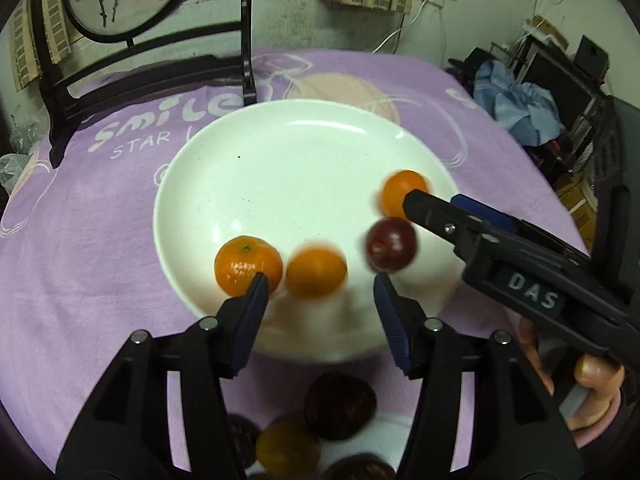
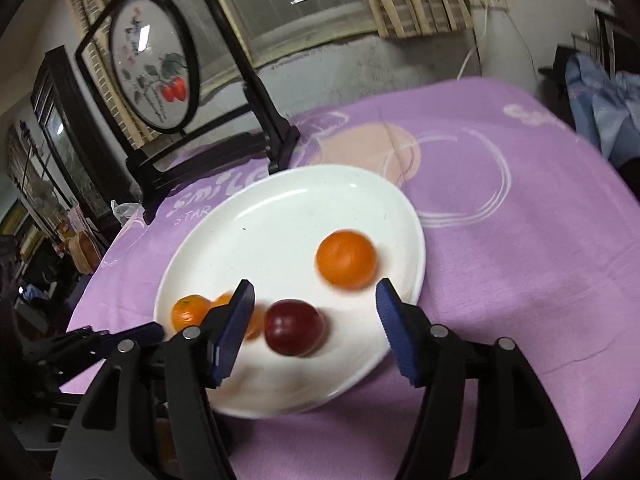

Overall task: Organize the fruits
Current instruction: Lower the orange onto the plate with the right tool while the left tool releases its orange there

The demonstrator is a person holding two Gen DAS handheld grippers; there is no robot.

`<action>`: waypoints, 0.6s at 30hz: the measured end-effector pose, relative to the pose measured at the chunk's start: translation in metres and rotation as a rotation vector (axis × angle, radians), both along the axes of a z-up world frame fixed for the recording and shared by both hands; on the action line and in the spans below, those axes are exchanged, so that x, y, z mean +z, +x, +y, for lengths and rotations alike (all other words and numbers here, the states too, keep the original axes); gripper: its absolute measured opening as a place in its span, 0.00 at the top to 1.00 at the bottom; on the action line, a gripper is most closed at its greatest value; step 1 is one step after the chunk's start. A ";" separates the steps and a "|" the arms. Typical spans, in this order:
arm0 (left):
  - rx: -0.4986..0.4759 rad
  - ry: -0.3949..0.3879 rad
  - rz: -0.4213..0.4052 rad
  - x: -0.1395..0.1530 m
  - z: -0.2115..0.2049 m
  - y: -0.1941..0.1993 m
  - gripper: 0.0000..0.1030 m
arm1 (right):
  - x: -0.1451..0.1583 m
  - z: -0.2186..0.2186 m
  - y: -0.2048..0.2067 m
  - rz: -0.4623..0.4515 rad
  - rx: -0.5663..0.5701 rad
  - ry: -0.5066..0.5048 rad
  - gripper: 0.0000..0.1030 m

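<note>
A white plate lies on the purple cloth. On it are a sharp mandarin, a blurred mandarin, a dark red plum and a further mandarin. My left gripper stands open over the plate's near rim, the blurred mandarin just past its tips and untouched. My right gripper is open too, with the blurred plum low between its fingers and the pads clear of it. The left gripper shows at the lower left of the right wrist view.
Several dark fruits and a yellowish one lie on the cloth below the left gripper. A black-framed round screen stands behind the plate. A hand holds the right gripper. Blue fabric lies off the table at right.
</note>
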State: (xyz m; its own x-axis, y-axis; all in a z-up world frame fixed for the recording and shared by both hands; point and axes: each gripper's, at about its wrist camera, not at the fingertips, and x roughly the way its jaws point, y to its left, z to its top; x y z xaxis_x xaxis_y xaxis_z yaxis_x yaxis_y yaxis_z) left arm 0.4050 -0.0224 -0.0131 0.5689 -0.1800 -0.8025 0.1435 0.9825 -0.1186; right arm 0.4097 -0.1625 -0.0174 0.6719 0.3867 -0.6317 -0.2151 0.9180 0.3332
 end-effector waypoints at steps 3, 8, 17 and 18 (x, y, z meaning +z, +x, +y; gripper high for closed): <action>0.009 0.008 -0.053 0.015 0.006 -0.023 0.32 | 0.011 0.004 -0.014 -0.029 0.016 0.004 0.37; 0.048 0.043 -0.141 0.030 0.023 -0.070 0.07 | 0.017 0.014 -0.044 -0.058 0.045 -0.027 0.37; 0.239 0.005 -0.206 0.010 0.096 -0.145 0.02 | 0.015 0.029 -0.115 -0.136 0.122 -0.129 0.34; 0.283 0.007 -0.189 0.001 0.105 -0.150 0.02 | 0.011 0.031 -0.122 -0.136 0.132 -0.149 0.34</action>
